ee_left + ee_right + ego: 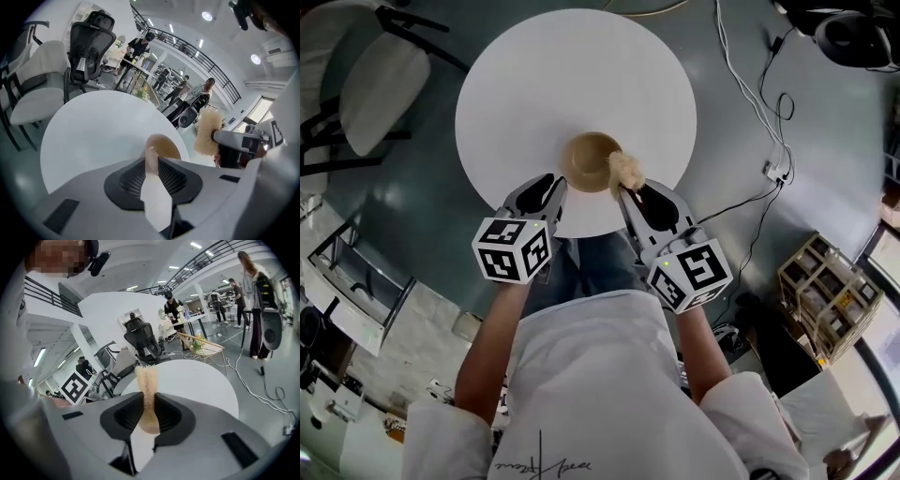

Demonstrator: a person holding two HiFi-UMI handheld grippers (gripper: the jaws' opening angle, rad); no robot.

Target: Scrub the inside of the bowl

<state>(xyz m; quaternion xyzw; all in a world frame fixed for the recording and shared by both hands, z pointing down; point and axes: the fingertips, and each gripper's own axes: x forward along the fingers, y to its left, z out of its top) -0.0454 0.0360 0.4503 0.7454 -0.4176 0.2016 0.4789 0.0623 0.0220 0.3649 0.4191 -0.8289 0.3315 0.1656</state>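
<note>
Now left gripper (559,187) pinches bowl (589,161) rim; right gripper (624,191) clamps scrubber (627,169)

We're in a big open office hall with a lab feel. Loose cables (764,103) and a power strip (776,172) trail over the grey floor (741,47), and a wooden crate (825,295) sits at right. A black office chair (91,40) stands beyond the round white bench (93,136). A railed gallery (206,65) runs under ceiling lights (206,16), and people (171,310) stand at far desks.
</note>
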